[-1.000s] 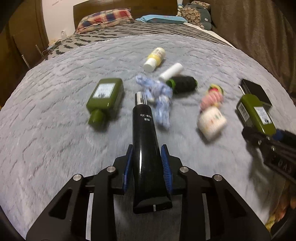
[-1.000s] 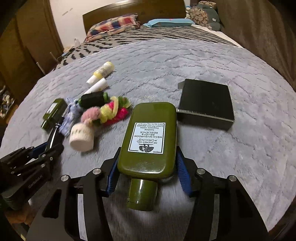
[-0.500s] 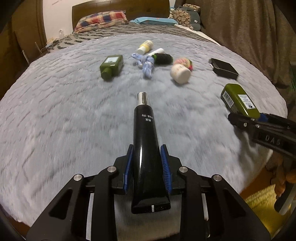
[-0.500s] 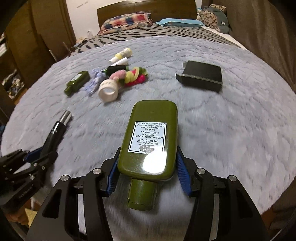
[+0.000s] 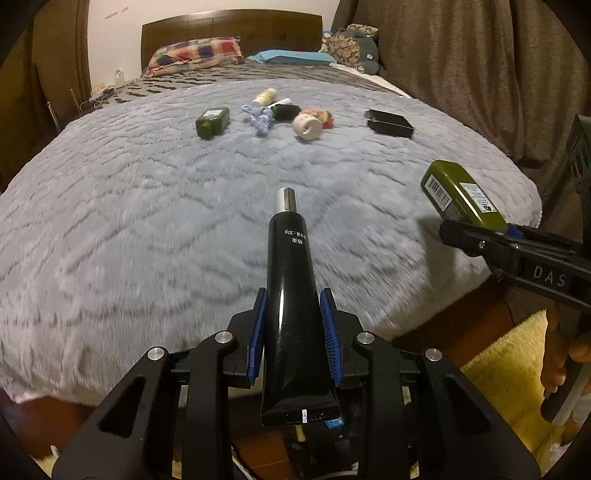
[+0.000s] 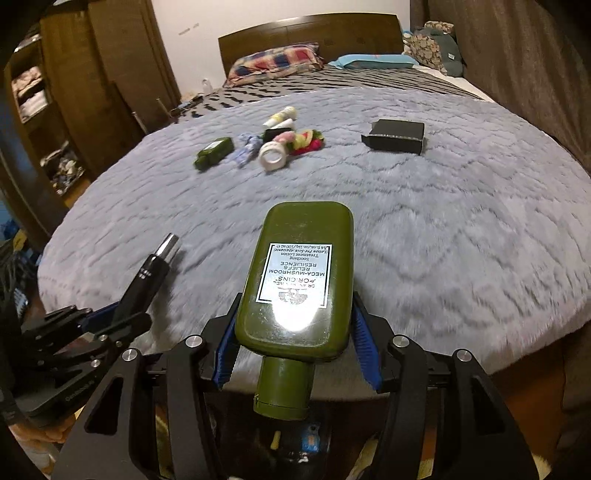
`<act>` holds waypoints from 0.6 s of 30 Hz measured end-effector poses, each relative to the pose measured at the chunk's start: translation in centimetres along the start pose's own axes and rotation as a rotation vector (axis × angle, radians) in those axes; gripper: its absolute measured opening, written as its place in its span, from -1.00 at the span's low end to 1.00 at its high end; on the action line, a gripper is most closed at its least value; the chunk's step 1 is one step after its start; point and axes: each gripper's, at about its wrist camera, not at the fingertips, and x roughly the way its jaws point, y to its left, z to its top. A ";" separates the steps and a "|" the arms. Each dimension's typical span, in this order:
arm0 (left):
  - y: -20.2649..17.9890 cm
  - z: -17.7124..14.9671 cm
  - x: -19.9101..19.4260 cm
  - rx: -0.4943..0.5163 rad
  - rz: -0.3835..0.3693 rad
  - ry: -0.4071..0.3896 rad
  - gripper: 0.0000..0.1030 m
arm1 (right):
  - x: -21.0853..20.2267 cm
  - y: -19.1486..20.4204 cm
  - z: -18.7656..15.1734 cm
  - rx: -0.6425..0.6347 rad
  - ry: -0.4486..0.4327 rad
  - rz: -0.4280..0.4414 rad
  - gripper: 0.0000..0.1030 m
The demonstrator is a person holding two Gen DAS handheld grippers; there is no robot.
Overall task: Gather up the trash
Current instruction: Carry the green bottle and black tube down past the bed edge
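- Standing at the foot of the bed: the left gripper [image 5: 293, 341] is clamped on a glossy black squeeze tube with a silver cap [image 5: 291, 295]; the blue pads [image 5: 256, 339] press its lower body on both sides, cap pointing away toward the bed, crimped end nearest the camera.
- The right gripper [image 6: 295, 349] is clamped on a flat olive-green plastic bottle with a white printed label [image 6: 301, 273]; blue pads [image 6: 364, 350] bear on both flanks, and the green cap hangs toward the camera.
- Both held items are raised off the shaggy grey bedspread [image 5: 147, 206], near its foot edge, the two grippers side by side.
- On the bedspread, well apart from both grippers, items lie in a loose row: a smaller olive-green bottle on its side [image 5: 212, 122], a crumpled blue-and-white cloth scrap [image 5: 260, 118], a yellow-and-white tube [image 5: 264, 98], a dark cylindrical container [image 5: 286, 110], a white round jar tipped on its side [image 5: 306, 127], and a bundle of pink, yellow and green fabric [image 6: 304, 138] just behind the jar.
- A flat black box [image 5: 389, 123] lies apart, to the right of that row.
- A plaid pillow [image 5: 195, 55] and a blue pillow [image 5: 291, 57] sit against the dark wooden headboard [image 5: 232, 26].
- A brown curtain [image 5: 461, 74] hangs along the bed's right side; a yellow mat [image 5: 506, 369] lies on the floor below the right gripper.
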 end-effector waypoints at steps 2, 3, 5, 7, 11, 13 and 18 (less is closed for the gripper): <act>-0.3 -1.1 -0.7 -0.003 -0.008 -0.003 -0.49 | -0.8 0.2 -1.2 0.002 0.003 0.007 0.07; -0.4 -1.4 -0.9 -0.004 -0.010 -0.003 -0.49 | -1.1 0.2 -1.8 0.005 0.007 0.013 0.07; -0.5 -2.6 -1.4 -0.011 -0.013 0.001 -0.49 | -1.5 0.3 -2.6 0.011 0.016 0.022 0.07; -0.7 -3.7 -1.6 -0.017 -0.017 0.014 -0.49 | -1.6 0.4 -3.9 0.011 0.032 0.015 0.07; -1.0 -5.8 -1.5 -0.023 -0.025 0.048 -0.49 | -1.0 0.4 -6.0 0.013 0.074 0.004 0.07; -1.3 -6.7 -1.2 -0.022 -0.032 0.069 -0.49 | -0.5 0.5 -7.1 0.016 0.107 0.006 0.07; -2.1 -8.3 0.3 0.002 -0.043 0.123 -0.49 | 1.1 0.6 -9.4 0.015 0.186 0.011 0.07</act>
